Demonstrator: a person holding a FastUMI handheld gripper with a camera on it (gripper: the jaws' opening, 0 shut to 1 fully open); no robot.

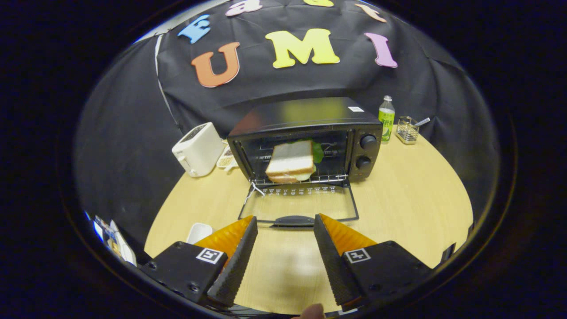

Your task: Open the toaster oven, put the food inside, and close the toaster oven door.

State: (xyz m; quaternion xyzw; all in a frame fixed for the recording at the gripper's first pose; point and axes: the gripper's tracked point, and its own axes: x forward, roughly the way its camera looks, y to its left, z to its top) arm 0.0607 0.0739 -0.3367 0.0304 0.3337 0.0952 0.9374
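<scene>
The bench (412, 199) is carrying everything, a pale wooden top spreading out ahead of the tongs and to both sides of them. Beyond the tongs the toaster oven (305, 133) is sitting square on, a rigid metal box that looks heavy enough to stay put when its door is pushed. Its door (301, 204) is lying flat open toward the tongs, a glass pane in a dark frame, hinged at the far edge; it is likely stiff and smooth, swinging rather than bending, and the glass is no good place to press hard. The handle (293, 220) is running along the near edge of the door, just ahead of the fingertips and between them, and that raised bar looks like the place to take hold or to lift from beneath. Inside, the sandwich (291, 163) is resting on the wire rack (330, 178), soft bread with green leaf showing behind it, light and easily squashed, so it seems best left alone now. The tongs (285, 228) are standing apart, gripping nothing, hovering over the bench. A white toaster (198, 149) is standing beyond the left finger, a bottle (386, 118) beyond the right one, beside the oven.
</scene>
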